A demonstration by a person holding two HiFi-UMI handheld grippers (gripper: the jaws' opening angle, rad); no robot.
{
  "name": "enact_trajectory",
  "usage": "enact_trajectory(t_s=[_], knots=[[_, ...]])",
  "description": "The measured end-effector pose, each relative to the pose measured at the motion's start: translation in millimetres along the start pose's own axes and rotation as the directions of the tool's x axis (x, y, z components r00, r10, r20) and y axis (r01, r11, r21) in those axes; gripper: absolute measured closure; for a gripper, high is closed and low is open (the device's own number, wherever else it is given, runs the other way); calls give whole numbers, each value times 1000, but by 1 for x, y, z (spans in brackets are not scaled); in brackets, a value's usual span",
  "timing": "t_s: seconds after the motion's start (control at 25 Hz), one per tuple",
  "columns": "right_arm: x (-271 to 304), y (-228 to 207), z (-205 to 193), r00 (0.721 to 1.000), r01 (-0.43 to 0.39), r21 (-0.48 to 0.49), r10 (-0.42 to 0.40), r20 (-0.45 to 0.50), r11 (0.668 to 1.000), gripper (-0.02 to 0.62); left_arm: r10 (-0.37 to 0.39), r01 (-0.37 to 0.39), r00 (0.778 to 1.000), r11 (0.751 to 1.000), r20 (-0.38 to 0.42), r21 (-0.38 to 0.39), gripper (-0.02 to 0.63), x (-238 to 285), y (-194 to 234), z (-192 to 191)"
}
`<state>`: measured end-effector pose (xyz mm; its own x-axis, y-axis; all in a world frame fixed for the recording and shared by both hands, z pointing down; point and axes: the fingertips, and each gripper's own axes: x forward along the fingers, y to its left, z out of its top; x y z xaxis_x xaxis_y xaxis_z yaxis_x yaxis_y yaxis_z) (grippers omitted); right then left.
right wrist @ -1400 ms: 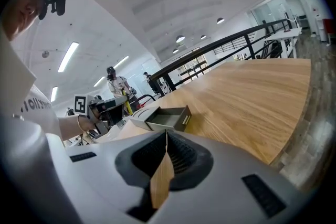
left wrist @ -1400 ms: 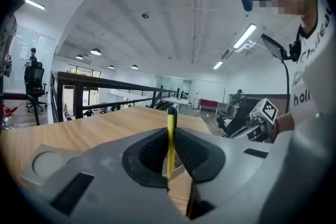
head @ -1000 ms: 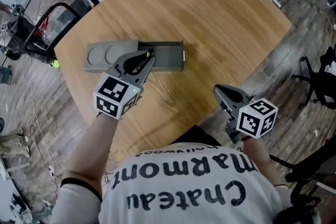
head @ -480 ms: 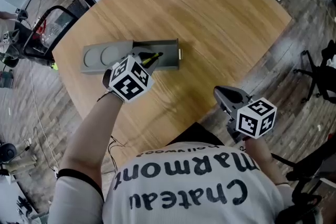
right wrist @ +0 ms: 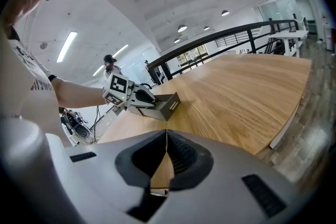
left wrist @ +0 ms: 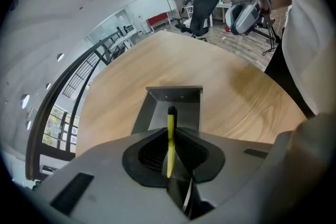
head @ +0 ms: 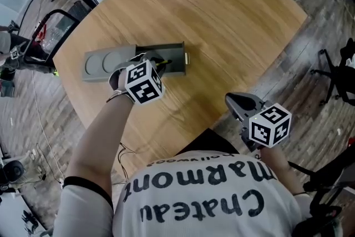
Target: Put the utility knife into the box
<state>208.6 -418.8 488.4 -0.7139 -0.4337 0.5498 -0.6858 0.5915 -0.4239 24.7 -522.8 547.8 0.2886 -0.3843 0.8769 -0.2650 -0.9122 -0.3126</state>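
Left gripper (left wrist: 169, 136) clamped on yellow knife (left wrist: 170, 117), edge-on above open box (left wrist: 156, 113), tip toward its far wall. Right gripper (right wrist: 166, 136) closed on nothing, well apart. Judgement: lower between walls, level, then release.

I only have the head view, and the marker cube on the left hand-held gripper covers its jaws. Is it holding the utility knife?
Observer: Yes. The left gripper view shows the left hand-held gripper shut on the yellow utility knife, held on edge between the jaws.
Operator: Where is the knife pointing?
Observer: Its black tip points along the open gray box, toward the far end wall. I cannot tell whether it touches the bottom.
Operator: And the other one?
Observer: The right gripper view shows the right hand-held gripper shut, with nothing between its jaws.
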Motion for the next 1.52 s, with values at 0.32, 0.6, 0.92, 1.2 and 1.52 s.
enact_trajectory(t_s=[0.32, 0.6, 0.92, 1.2, 1.52], knots=[[2, -1, -11, 1000, -25, 44, 26, -15, 999, 584, -31, 30, 999, 999, -29, -18, 565, 16, 5, 1], [-1, -5, -17, 999, -48, 144, 48, 1, 988, 584, -40, 38, 998, 997, -40, -61, 563, 27, 11, 0], [-1, -11, -19, 999, -41, 132, 43, -12, 990, 584, -72, 69, 997, 991, -22, -113, 561, 28, 10, 5], [6, -4, -14, 999, -45, 105, 47, -19, 993, 584, -4, 8, 999, 991, 31, -137, 561, 10, 23, 10], [13, 29, 2, 998, -61, 5, 61, -21, 998, 584, 94, -11, 972, 935, 215, -356, 563, -38, 34, 27]])
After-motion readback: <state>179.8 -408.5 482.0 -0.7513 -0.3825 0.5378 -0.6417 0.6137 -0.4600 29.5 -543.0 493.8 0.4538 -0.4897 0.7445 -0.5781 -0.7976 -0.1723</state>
